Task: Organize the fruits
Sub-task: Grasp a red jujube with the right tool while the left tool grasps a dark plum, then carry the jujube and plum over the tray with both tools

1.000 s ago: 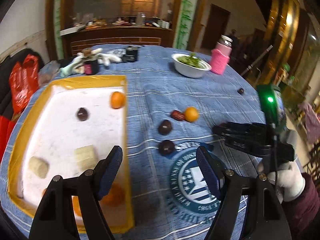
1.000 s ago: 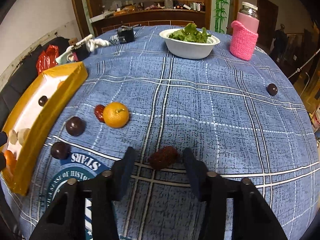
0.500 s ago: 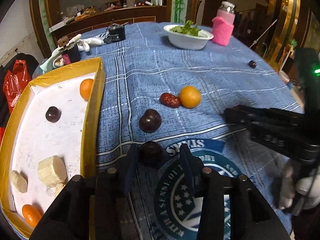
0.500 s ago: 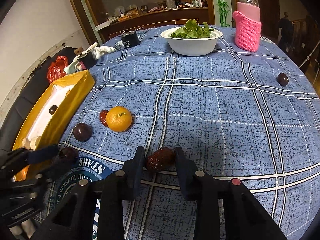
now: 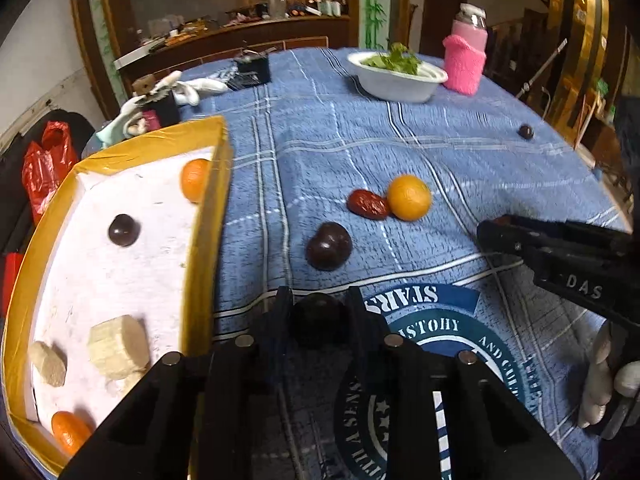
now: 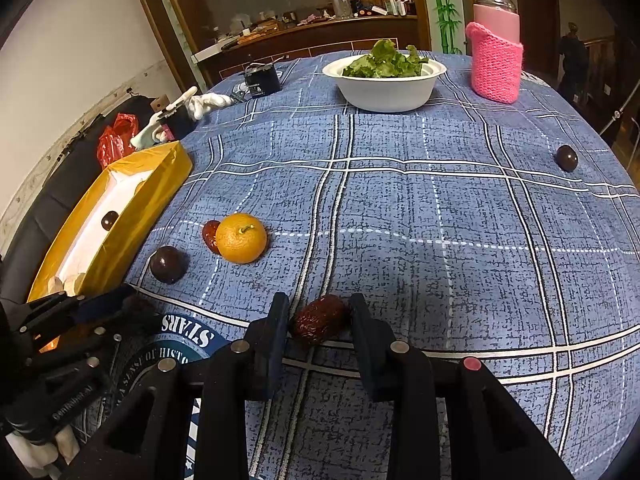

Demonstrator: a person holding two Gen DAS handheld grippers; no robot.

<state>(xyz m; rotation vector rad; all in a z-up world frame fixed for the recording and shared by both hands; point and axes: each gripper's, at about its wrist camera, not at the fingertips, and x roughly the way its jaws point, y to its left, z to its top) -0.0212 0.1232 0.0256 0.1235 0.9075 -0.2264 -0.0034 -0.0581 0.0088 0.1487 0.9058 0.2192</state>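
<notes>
Left hand-held gripper [image 5: 318,312] clamped on dark plum [image 5: 320,314] beside tray edge [image 5: 200,264]; right hand-held gripper [image 6: 320,320] on wrinkled date [image 6: 320,320].

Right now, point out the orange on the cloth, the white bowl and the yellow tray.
orange [image 6: 241,238]: right wrist view, middle of its peel.
white bowl [image 6: 386,92]: right wrist view, front of its outer wall.
yellow tray [image 5: 204,248]: left wrist view, its near side wall.
</notes>
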